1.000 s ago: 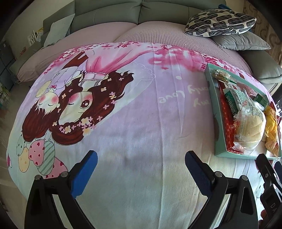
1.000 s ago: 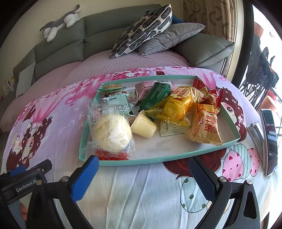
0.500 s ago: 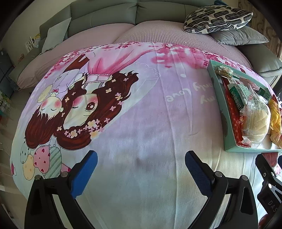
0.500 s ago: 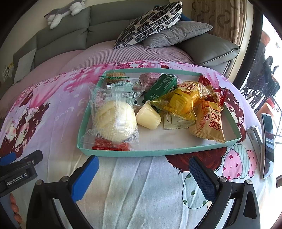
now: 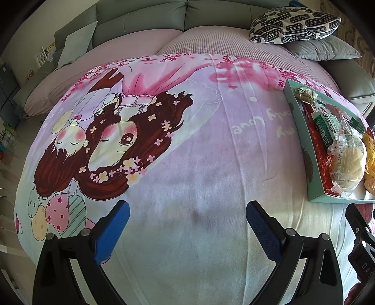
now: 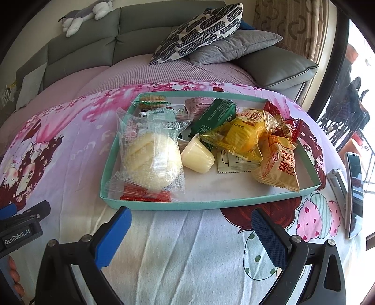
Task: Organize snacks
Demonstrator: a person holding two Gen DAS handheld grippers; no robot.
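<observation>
A teal tray [image 6: 164,206] full of wrapped snacks lies on the cartoon-print cloth [image 6: 187,246]. Inside are a clear-wrapped bun [image 6: 150,157], a pale jelly cup [image 6: 198,158], a green packet [image 6: 214,116], a yellow cake bag [image 6: 243,133] and an orange packet [image 6: 279,164]. My right gripper [image 6: 191,234] hovers open just in front of the tray's near rim, nothing between its fingers. My left gripper [image 5: 187,225] hangs open over bare cloth, left of the tray [image 5: 297,131], where the bun [image 5: 349,162] also shows.
A grey sofa [image 6: 93,44] with a patterned pillow [image 6: 201,30] and a grey cushion [image 6: 236,47] lies behind the cloth. A phone [image 6: 355,194] on a stand sits at the right edge. A plush toy [image 6: 82,16] rests on the sofa back.
Both grippers drew back slightly and rose; the tray sits a little further from the right gripper. The left view shifted left, leaving less of the tray visible.
</observation>
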